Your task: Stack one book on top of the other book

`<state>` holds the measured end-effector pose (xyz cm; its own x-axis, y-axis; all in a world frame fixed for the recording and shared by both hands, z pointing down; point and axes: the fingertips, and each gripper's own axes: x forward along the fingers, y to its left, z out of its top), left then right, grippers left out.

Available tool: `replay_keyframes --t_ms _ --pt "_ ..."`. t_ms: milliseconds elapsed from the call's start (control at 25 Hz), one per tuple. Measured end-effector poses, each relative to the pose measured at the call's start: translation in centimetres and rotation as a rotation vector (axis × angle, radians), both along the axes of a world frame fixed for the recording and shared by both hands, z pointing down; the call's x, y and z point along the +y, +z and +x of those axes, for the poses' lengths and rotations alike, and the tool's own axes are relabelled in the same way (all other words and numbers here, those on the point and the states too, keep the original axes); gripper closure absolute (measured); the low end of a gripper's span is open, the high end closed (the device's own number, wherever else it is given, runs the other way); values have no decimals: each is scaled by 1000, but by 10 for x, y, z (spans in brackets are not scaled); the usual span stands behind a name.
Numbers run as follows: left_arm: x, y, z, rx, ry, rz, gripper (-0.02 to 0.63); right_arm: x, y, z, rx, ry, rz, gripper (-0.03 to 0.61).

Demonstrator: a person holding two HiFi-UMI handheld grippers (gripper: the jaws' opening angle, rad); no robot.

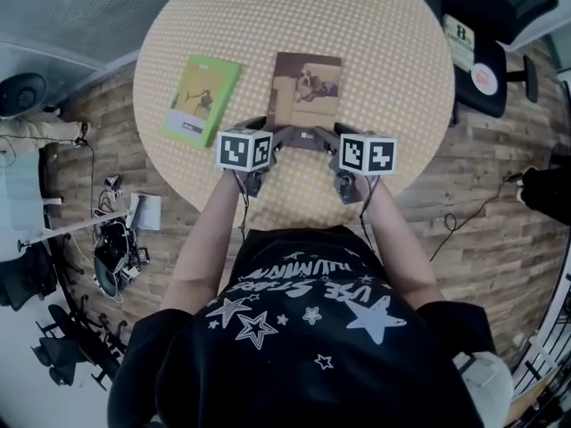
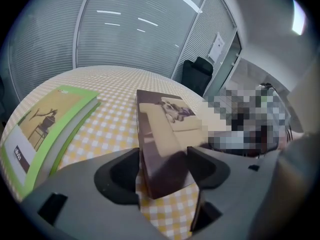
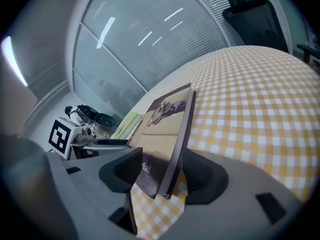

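A brown book (image 1: 305,92) with a pale cover picture lies on the round yellow-checked table (image 1: 393,34), near its front edge. A green book (image 1: 201,101) lies flat to its left, apart from it. My left gripper (image 1: 268,132) stands at the brown book's near left corner, and that corner (image 2: 165,134) sits between its jaws (image 2: 164,166), which are open. My right gripper (image 1: 335,134) is at the near right corner. Its jaws (image 3: 162,171) straddle the book's edge (image 3: 167,129) with gaps on both sides. The green book (image 2: 45,129) shows at the left in the left gripper view.
A black office chair (image 1: 491,61) stands off the table's right side. Cables and equipment (image 1: 116,248) lie on the wooden floor at the left. Glass walls with blinds stand behind the table. The person's torso is close to the table's front edge.
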<state>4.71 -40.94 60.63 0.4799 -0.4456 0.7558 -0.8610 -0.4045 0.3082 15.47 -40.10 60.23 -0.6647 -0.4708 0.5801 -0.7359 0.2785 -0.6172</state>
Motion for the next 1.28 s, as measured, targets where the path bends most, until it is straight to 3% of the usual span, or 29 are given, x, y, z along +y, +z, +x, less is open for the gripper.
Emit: replay_keyframes --t_ms 200,600,920,1280 --pt "0 1 1 31 -12 -26 321 1 5 -7 79 -37 32 345" --pt "6 -3 5 9 -51 -20 331 6 3 -5 85 -13 14 347" --pt "20 -29 -1 17 -97 66 333 18 -20 -10 47 -7 84 347" --pt "20 -72 -55 5 -129 159 333 16 -57 -63 35 -55 148 347"
